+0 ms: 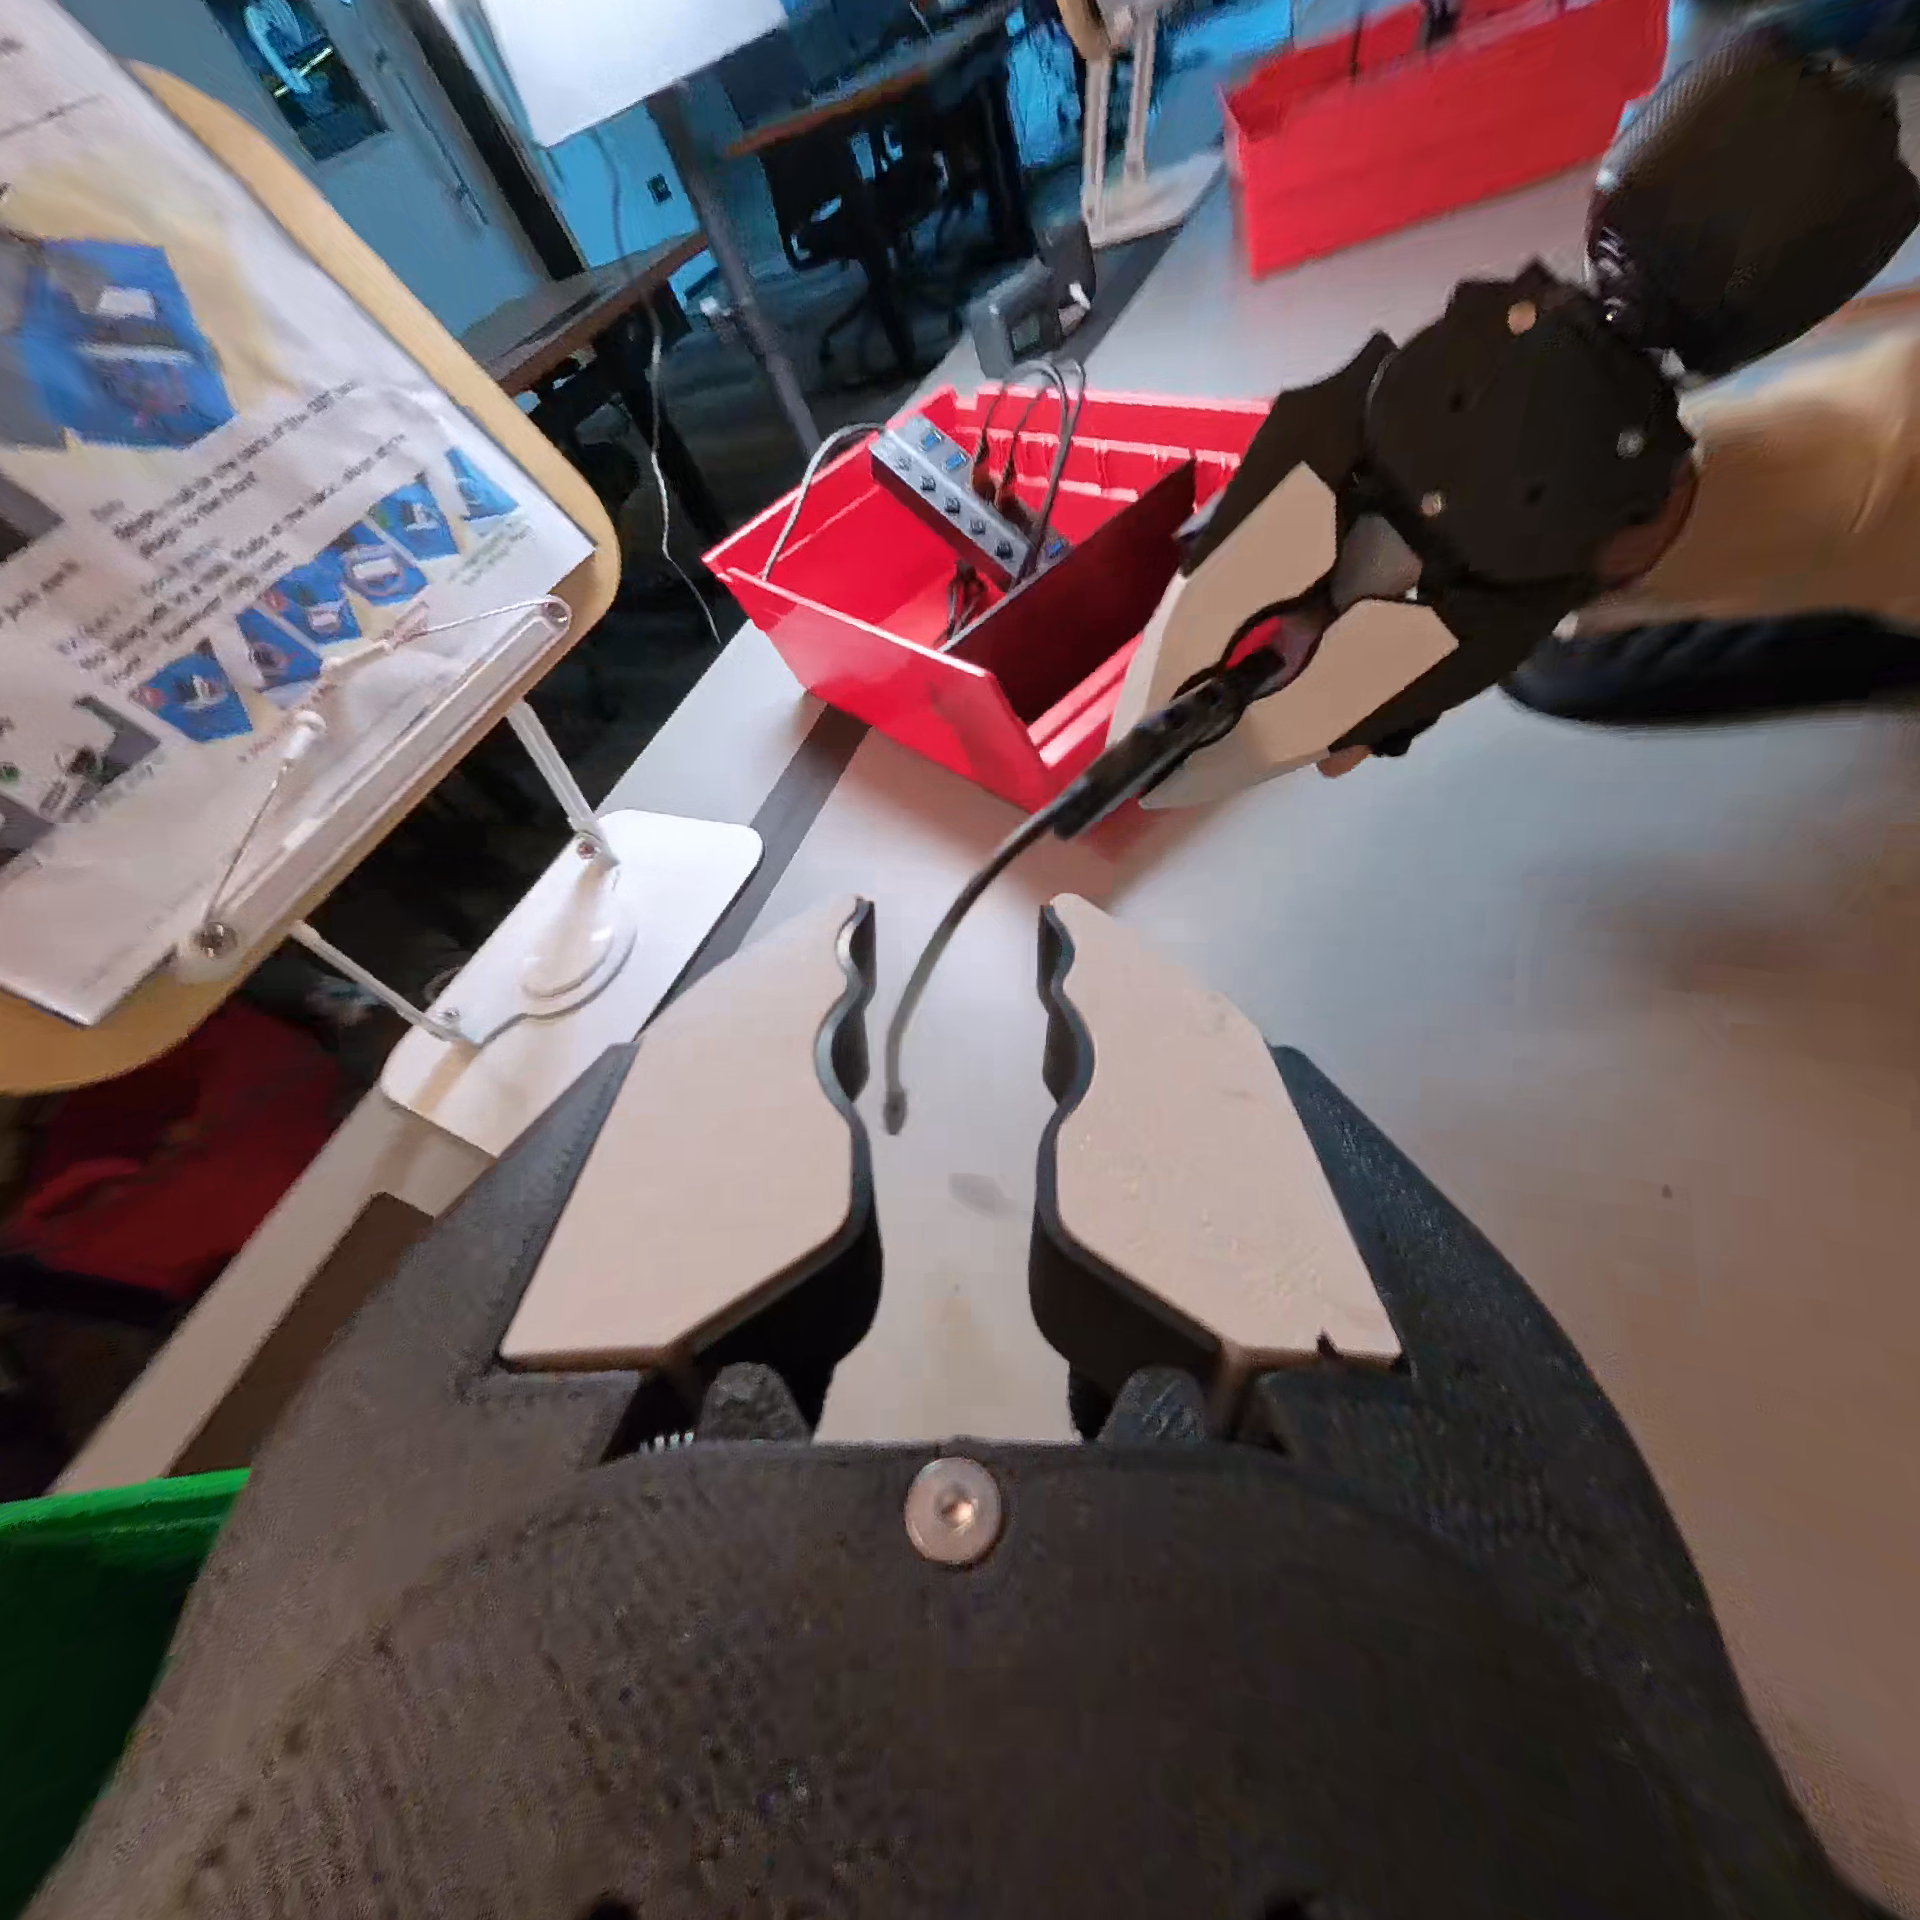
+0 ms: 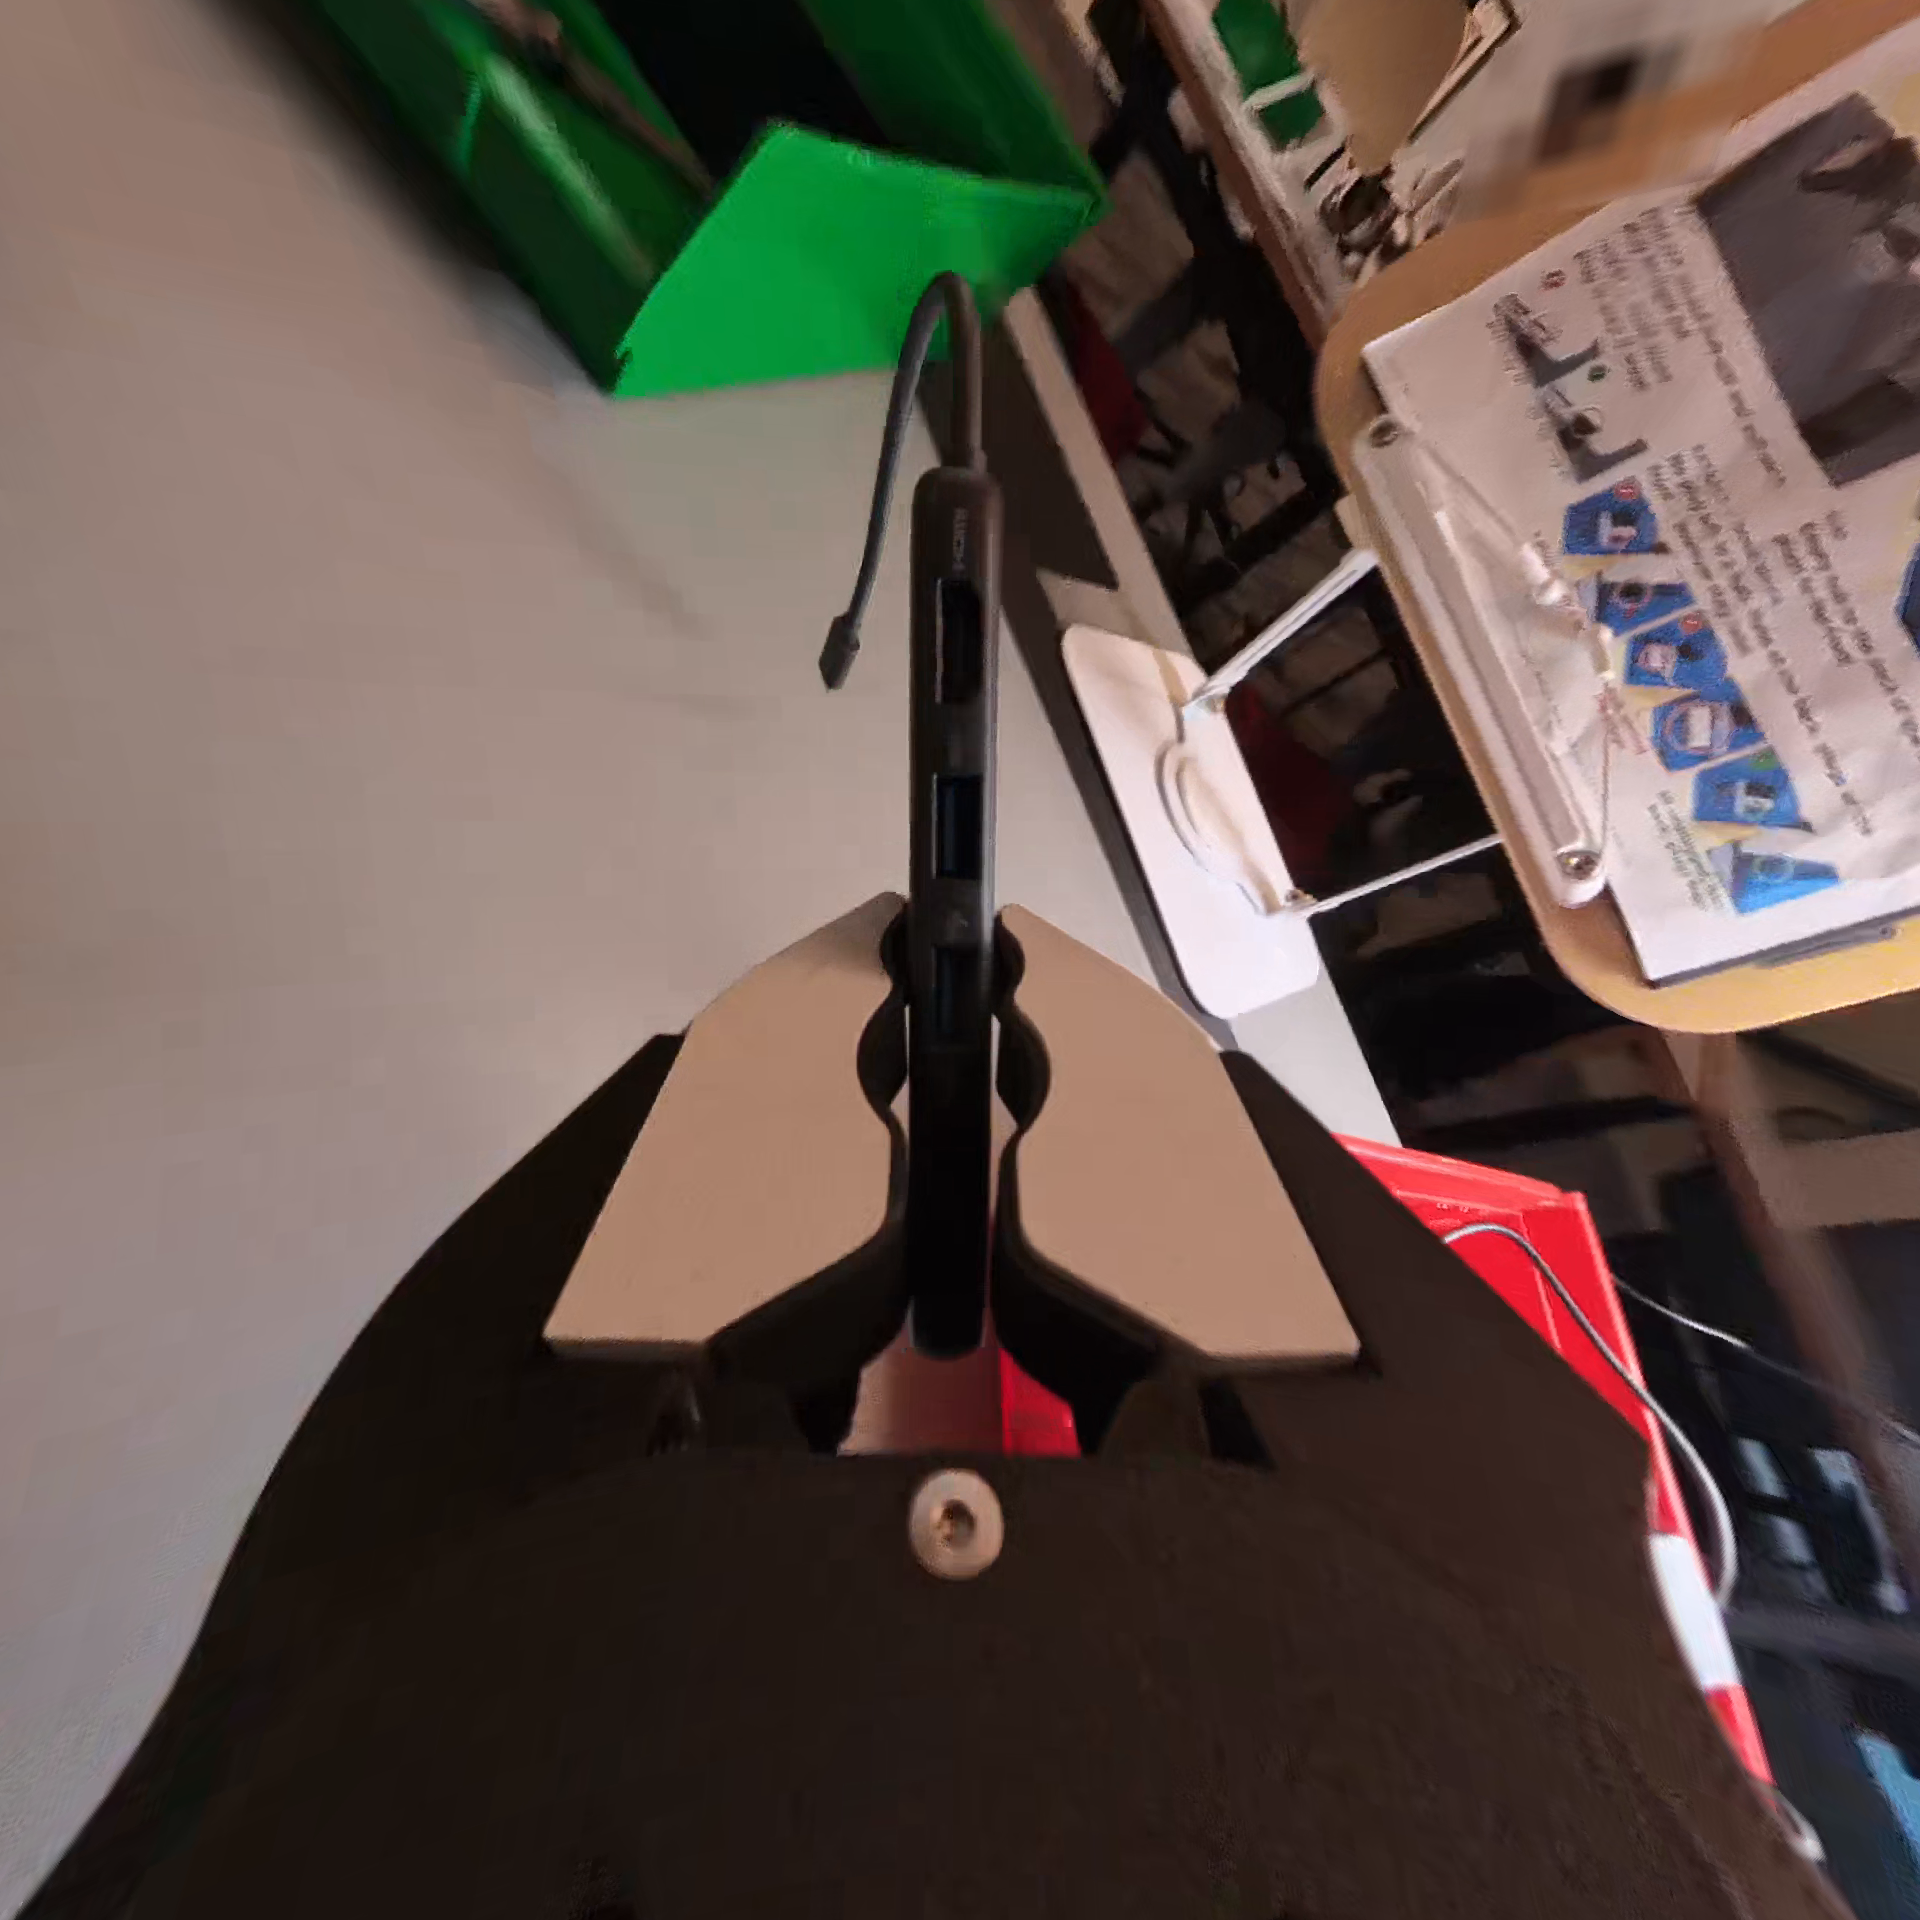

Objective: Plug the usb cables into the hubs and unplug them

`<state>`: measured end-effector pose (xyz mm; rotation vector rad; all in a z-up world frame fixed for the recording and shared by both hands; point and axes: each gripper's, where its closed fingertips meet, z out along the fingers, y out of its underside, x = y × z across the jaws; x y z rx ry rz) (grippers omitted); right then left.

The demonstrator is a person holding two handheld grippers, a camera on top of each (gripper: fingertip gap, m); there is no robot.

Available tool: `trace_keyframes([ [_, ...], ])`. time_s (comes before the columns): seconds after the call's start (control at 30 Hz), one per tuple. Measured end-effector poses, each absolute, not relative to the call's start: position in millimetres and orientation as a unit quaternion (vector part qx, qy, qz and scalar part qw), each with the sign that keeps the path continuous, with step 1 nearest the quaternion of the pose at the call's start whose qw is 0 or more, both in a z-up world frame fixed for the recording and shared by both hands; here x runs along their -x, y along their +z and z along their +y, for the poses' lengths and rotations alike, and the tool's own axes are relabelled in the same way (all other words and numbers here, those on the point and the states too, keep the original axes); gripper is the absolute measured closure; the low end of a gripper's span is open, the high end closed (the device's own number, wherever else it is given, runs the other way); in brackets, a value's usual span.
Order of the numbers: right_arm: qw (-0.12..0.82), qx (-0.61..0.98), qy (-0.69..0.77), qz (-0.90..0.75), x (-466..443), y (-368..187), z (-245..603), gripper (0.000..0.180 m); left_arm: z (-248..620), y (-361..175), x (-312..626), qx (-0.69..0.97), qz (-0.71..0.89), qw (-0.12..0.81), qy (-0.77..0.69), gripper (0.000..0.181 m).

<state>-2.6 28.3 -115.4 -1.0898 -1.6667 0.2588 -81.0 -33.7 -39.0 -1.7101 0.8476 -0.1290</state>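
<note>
My right gripper (image 2: pixel 951 925) is shut on a slim black hub (image 2: pixel 954 748), held edge-on above the table, its ports facing the camera. The hub's short black cable (image 2: pixel 894 447) curls back and hangs free. In the left wrist view the right gripper (image 1: pixel 1236 727) holds the hub (image 1: pixel 1164 743) in front of the red bin (image 1: pixel 883 644), and the cable (image 1: pixel 940 956) dangles down between my left gripper's fingers without touching them. My left gripper (image 1: pixel 956 914) is open and empty, low over the table. A grey hub (image 1: pixel 966 499) with black cables plugged in sits in the red bin.
A paper sheet on a wooden stand (image 1: pixel 239 582) with a white base (image 1: pixel 582 966) stands at the table's left edge. A green bin (image 2: pixel 831 260) sits beyond the hub in the right wrist view. A second red bin (image 1: pixel 1444 135) is at the far back.
</note>
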Motion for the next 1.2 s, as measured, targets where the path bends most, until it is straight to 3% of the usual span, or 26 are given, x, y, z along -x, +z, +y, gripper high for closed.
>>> trace_keyframes([
  [0.17,0.484,0.437,0.09,-0.752,12,-136,-3,0.168,-39,-87,33,0.71,0.491,0.505,0.014,0.138],
  [0.3,0.458,0.431,0.118,-0.769,12,-133,-21,0.168,-40,-109,15,0.689,0.538,0.485,0.027,0.16],
  [0.4,0.477,0.41,0.189,-0.754,9,-107,-29,0.164,-46,-91,11,0.666,0.532,0.523,-0.016,0.167],
  [0.6,0.498,0.346,0.547,-0.578,-24,6,-45,0.136,-69,-13,20,0.564,0.411,0.662,-0.273,0.168],
  [0.73,0.469,0.345,0.609,-0.539,-15,3,-53,0.13,-74,7,26,0.492,0.331,0.696,-0.405,0.168],
  [0.83,0.459,0.334,0.627,-0.534,-2,-1,-70,0.135,-73,-3,12,0.483,0.324,0.683,-0.441,0.168],
  [0.97,0.489,0.331,0.594,-0.547,0,-1,-72,0.167,-73,-17,1,0.488,0.338,0.67,-0.446,0.168],
  [1.2,0.54,0.333,0.469,-0.615,5,-16,-67,0.168,-58,-35,10,0.541,0.354,0.661,-0.38,0.158],
])
